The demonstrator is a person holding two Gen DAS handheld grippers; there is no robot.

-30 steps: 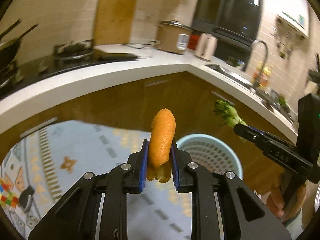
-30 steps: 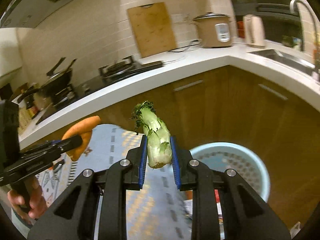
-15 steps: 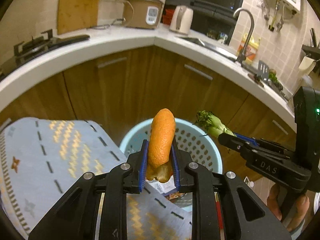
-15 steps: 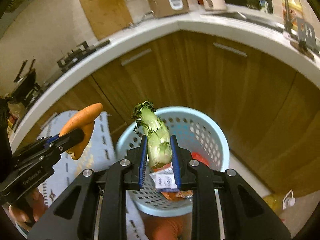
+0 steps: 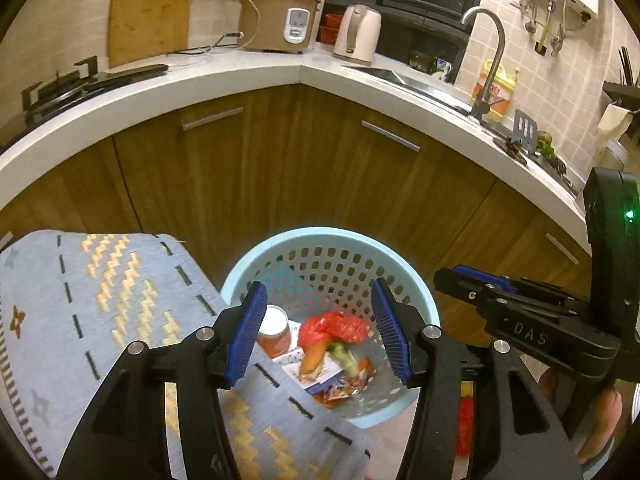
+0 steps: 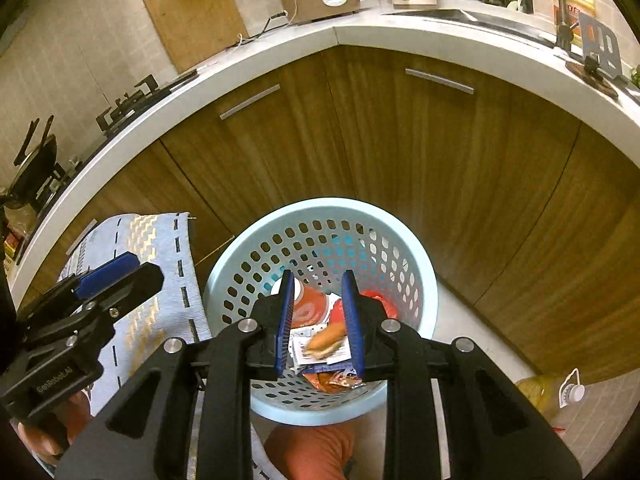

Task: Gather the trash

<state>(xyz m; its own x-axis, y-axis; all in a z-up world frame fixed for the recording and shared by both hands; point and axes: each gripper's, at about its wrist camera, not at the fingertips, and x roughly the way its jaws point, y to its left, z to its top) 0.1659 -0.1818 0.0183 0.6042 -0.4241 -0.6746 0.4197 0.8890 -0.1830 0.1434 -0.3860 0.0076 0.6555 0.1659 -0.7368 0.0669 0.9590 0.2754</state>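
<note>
Blue-grey rug (image 5: pixel 100 300) with yellow zigzags lies on the floor at the left, its edge beside the pale blue perforated basket (image 5: pixel 424 304). Over the basket hangs the left gripper (image 5: pixel 318 330); its fingers have just been opening and stand wide with nothing between them. Down in the basket lie the carrot (image 5: pixel 311 362), a green vegetable stalk (image 5: pixel 343 356), a red bag (image 5: pixel 336 328) and wrappers. At the right, the right gripper (image 6: pixel 319 322) shows a narrow, empty gap between its fingers.
</note>
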